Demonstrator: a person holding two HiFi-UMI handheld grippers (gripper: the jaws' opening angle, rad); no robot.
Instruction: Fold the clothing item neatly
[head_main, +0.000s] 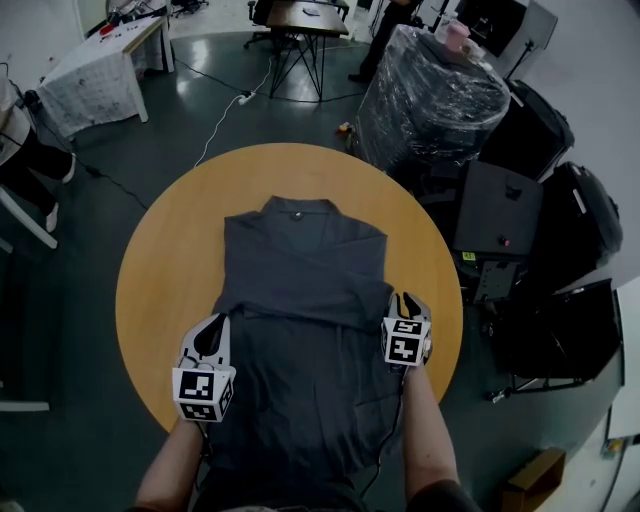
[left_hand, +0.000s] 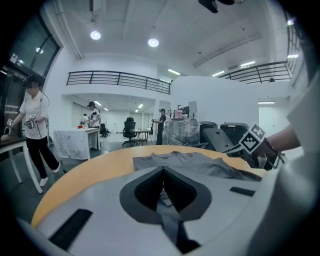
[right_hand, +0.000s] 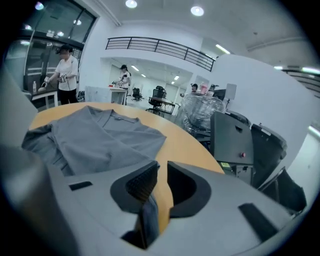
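A dark grey shirt (head_main: 300, 290) lies on the round wooden table (head_main: 160, 260), collar at the far side, sleeves folded in over the body, its hem hanging off the near edge. My left gripper (head_main: 215, 325) sits at the shirt's left edge. In the left gripper view its jaws (left_hand: 163, 170) are shut on a pinch of the grey fabric (left_hand: 167, 210). My right gripper (head_main: 403, 300) is at the shirt's right edge. There its jaws (right_hand: 162, 172) stand a little apart, bare table showing in the gap, and a fold of cloth (right_hand: 149, 215) rests against the left jaw only.
A plastic-wrapped pallet (head_main: 430, 95) and black cases (head_main: 500, 210) crowd the table's right side. A cloth-covered table (head_main: 95, 65) and a dark desk (head_main: 305, 20) stand farther off. A white cable (head_main: 215, 125) runs across the floor. A person (left_hand: 35, 135) stands at the left.
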